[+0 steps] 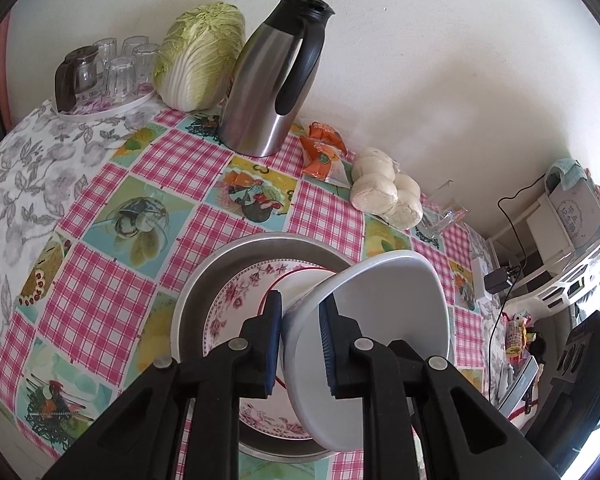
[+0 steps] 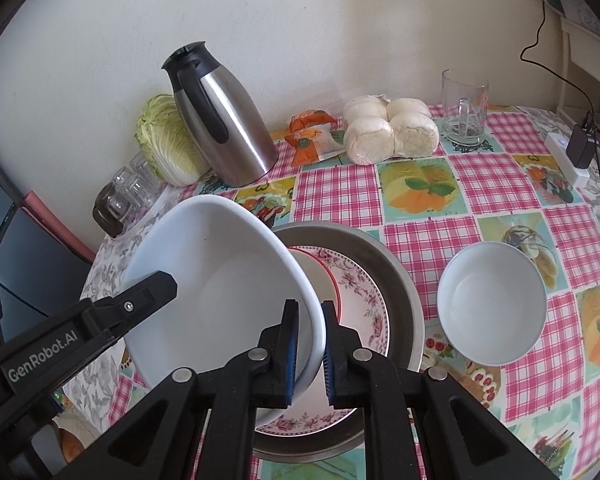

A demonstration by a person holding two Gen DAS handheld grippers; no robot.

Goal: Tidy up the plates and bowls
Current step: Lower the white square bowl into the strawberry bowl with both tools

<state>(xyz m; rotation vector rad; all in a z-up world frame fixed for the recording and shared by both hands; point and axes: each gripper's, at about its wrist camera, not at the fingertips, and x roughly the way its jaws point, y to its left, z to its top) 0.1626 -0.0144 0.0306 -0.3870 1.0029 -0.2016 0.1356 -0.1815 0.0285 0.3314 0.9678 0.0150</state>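
A large white bowl hangs tilted over a stack on the checked tablecloth. Its far side rests toward the stack. The stack is a metal pan, a floral plate in it, and a red-rimmed dish on top. My right gripper is shut on the bowl's near rim. My left gripper is shut on the opposite rim of the bowl, and one of its fingers shows in the right wrist view. A smaller white bowl stands upright to the right of the pan.
A steel thermos jug, a cabbage, orange snack packs, bagged buns and a glass mug line the wall side. A tray of upturned glasses sits far left. A power strip lies at the right edge.
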